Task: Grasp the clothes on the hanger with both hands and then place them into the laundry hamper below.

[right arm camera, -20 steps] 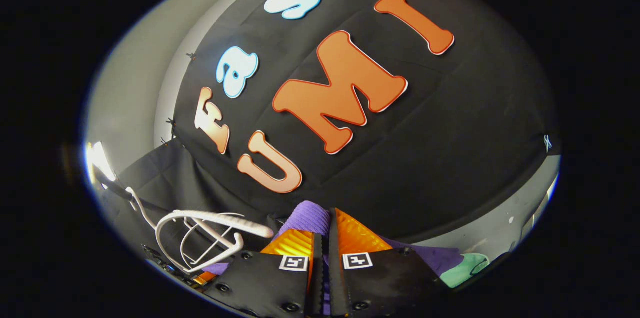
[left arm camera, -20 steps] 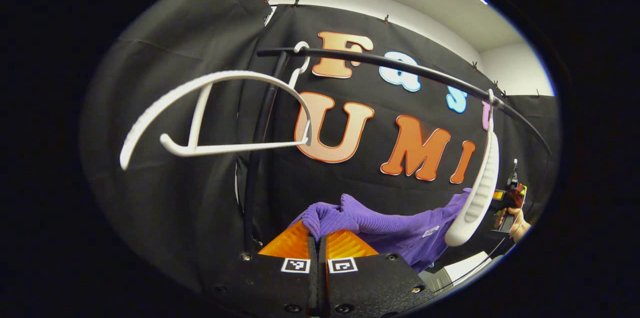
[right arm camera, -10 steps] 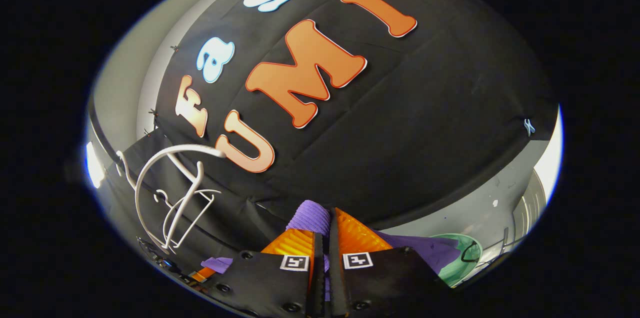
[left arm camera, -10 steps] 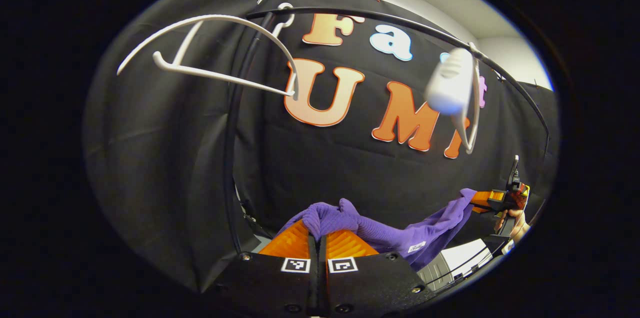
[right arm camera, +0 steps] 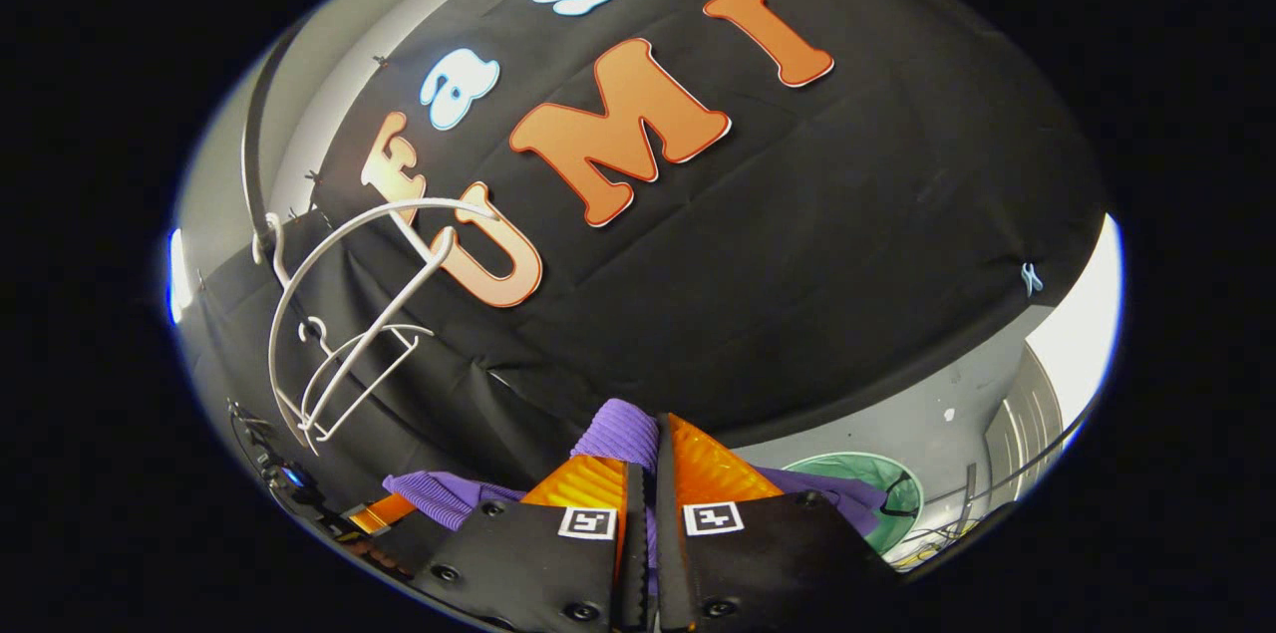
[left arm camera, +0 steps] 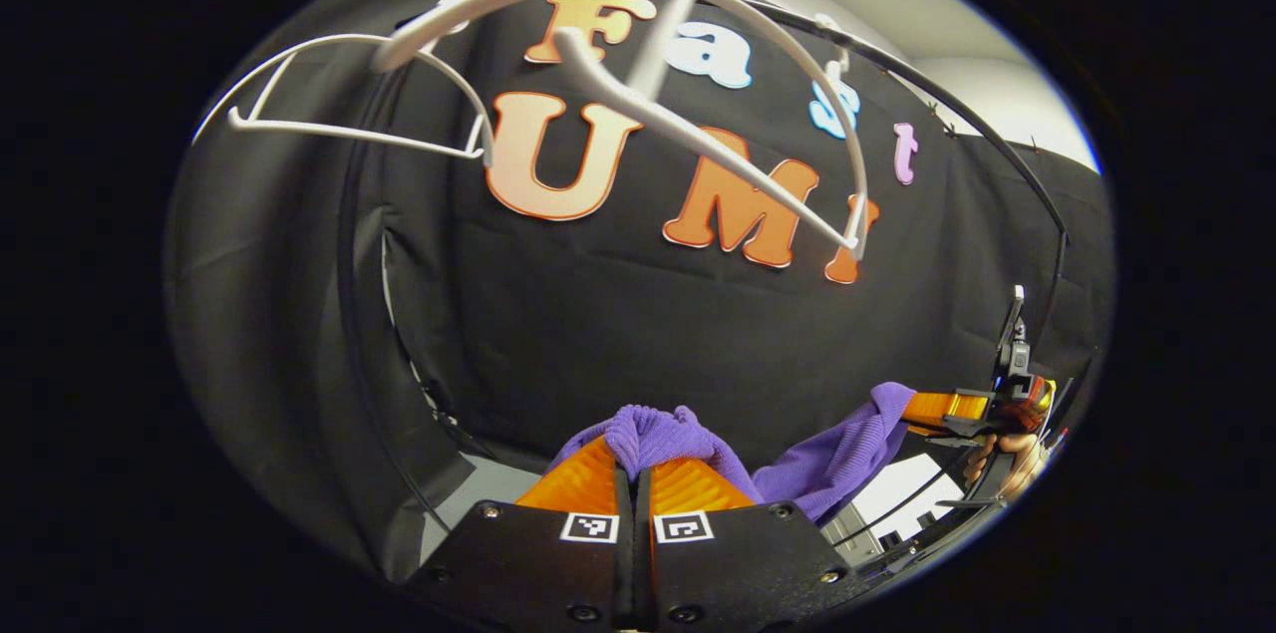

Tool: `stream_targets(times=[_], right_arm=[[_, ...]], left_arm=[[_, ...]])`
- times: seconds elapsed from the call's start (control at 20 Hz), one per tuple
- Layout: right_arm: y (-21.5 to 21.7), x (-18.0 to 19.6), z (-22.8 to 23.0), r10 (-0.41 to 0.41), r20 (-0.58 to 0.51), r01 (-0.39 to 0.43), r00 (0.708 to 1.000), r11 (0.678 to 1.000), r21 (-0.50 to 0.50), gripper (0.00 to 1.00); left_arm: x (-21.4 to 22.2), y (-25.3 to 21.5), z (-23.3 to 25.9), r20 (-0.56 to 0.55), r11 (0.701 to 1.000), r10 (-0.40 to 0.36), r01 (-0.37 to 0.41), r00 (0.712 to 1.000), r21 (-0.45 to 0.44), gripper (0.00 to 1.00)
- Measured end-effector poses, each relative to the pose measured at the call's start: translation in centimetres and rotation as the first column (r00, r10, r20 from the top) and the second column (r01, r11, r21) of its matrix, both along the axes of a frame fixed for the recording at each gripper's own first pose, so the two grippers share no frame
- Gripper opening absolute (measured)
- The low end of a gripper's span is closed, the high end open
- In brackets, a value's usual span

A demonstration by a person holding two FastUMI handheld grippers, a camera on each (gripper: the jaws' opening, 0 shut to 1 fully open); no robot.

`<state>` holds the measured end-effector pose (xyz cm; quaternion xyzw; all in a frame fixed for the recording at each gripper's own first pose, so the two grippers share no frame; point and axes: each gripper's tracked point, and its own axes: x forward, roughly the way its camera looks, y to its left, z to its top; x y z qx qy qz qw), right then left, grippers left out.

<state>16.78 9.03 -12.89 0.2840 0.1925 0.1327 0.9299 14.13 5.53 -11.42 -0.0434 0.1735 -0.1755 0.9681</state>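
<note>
Left gripper view: the left gripper (left arm camera: 635, 474) is clamped on a bunched fold of the purple top (left arm camera: 658, 434), fingers pinched tight with knit poking up between them. The cloth runs off to the right, where the right gripper (left arm camera: 932, 407) grips its other end, a hand (left arm camera: 1002, 459) behind it. So the top is slung between the two, which makes sense: two grips keep it spread instead of dangling in a lump. Up top, two white hangers (left arm camera: 638, 95) hang bare on the black rail (left arm camera: 997, 150), well above the cloth, so the top looks fully off them.

Right gripper view: the right gripper (right arm camera: 653, 488) is squeezed on a purple fold (right arm camera: 620, 432) too, more fabric spilling out on both sides below the fingers. The hangers (right arm camera: 349, 314) sit off to the left. Low on the right there's a green hamper (right arm camera: 857, 478), just past the cloth and below it. My guess is the grab is done and what's left is carrying the top over that rim, then letting go.
</note>
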Motion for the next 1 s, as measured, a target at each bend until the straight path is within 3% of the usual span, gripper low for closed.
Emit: stream_targets(times=[0.45, 0.7, 1.0], right_arm=[[-1.1, -3.7, -1.9, -0.039, -0.013, 0.036, 0.999, 0.983, -0.179, 0.11], [-1.3, -3.5, -3.7, 0.006, -0.038, -0.016, 0.999, 0.962, -0.273, 0.12], [-2.4, -3.7, -7.8, -0.007, -0.102, -0.028, 0.995, 0.943, -0.331, 0.12]], left_arm=[[-2.2, -11.3, -1.2, -0.005, 0.994, -0.11, 0.11, 0.994, 0.022, 0.0], [-2.7, -14.8, -4.3, -0.075, 0.991, -0.13, 0.132, 0.989, 0.031, 0.0], [-2.8, -17.0, -9.1, -0.181, 0.984, -0.141, 0.158, 0.973, 0.086, 0.0]])
